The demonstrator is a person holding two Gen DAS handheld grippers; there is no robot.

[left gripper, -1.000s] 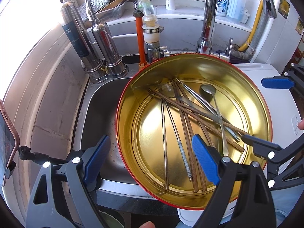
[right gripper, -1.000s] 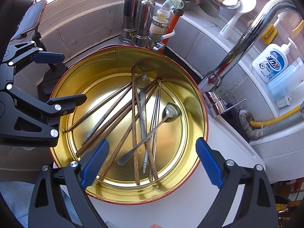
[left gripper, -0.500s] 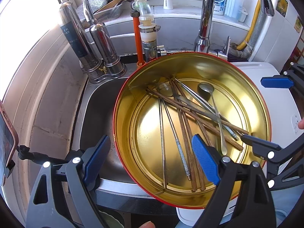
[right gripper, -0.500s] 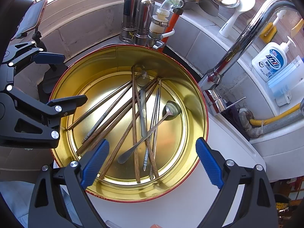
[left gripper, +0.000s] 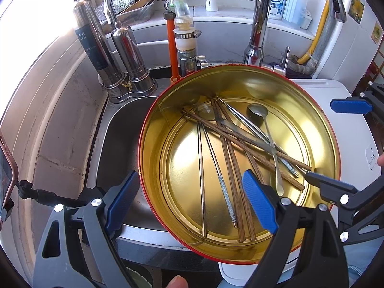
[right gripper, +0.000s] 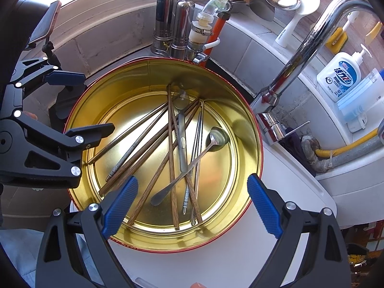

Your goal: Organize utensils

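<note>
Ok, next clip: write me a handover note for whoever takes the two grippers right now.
Left gripper: open, empty, hovering at the near left rim of the gold tin.
Right gripper: open, empty, above the tin's near edge.
All utensils lie jumbled in the tin: wooden chopsticks, metal chopsticks, a long-handled spoon on top, a second spoon beneath.
The tin sits partly over the sink, partly on a white surface.
Done: nothing sorted or lifted.
Left: everything; the top spoon looks easiest first.
</note>
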